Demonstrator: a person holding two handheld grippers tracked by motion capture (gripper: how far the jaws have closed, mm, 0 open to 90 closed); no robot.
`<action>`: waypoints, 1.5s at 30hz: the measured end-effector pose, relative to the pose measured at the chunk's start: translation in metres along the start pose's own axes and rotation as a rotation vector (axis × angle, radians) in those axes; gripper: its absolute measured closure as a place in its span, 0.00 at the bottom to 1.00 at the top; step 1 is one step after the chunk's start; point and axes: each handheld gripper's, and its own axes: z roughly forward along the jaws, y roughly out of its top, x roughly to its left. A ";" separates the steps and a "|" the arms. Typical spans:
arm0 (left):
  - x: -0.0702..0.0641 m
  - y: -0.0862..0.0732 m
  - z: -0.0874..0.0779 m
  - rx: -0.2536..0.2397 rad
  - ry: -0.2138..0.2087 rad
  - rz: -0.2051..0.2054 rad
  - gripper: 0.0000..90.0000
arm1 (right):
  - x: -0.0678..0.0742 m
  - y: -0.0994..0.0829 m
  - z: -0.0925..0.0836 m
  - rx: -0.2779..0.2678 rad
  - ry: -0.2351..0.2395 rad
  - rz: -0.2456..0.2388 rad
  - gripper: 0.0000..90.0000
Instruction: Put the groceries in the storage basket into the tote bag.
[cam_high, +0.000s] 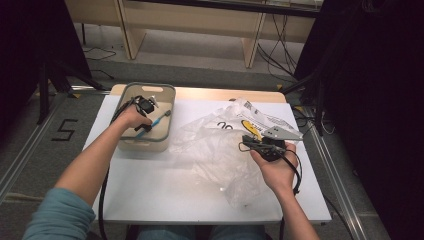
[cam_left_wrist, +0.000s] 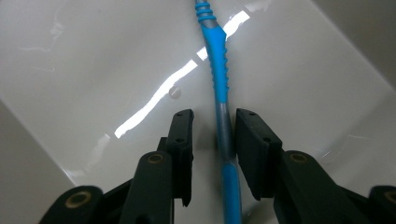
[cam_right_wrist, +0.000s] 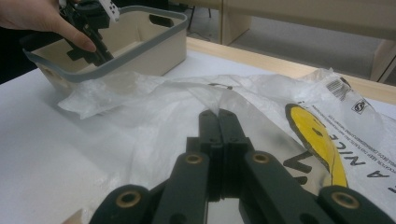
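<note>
A blue and grey toothbrush (cam_high: 153, 123) lies on the floor of a beige bin (cam_high: 150, 86) at the table's back left. My left gripper (cam_high: 143, 129) reaches down into the bin. In the left gripper view it (cam_left_wrist: 215, 115) stands open, with the toothbrush (cam_left_wrist: 218, 70) handle between the jaws, closer to the right one. A crumpled clear plastic bag (cam_high: 215, 150) with a yellow smiley print lies mid-table. My right gripper (cam_right_wrist: 218, 113) is shut, pinching a fold of the bag (cam_right_wrist: 154, 102) at its tips. The right gripper (cam_high: 245, 142) sits at the bag's right side.
The white table (cam_high: 150, 190) has bare surface in front of the bin and bag. Its wooden back edge (cam_high: 210, 93) shows behind the bag. The bin's grey rim (cam_right_wrist: 116, 63) stands just left of the bag. Light wooden furniture legs stand on the floor beyond.
</note>
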 end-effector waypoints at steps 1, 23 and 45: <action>0.000 0.000 0.000 0.000 -0.001 0.001 0.75 | 0.000 0.000 0.000 -0.001 0.001 0.000 1.00; -0.001 0.002 0.000 0.032 0.001 -0.025 0.87 | 0.000 0.000 0.000 -0.004 0.001 0.000 1.00; -0.004 0.003 0.000 0.076 0.014 -0.093 0.91 | 0.001 0.000 0.000 -0.002 0.003 0.001 1.00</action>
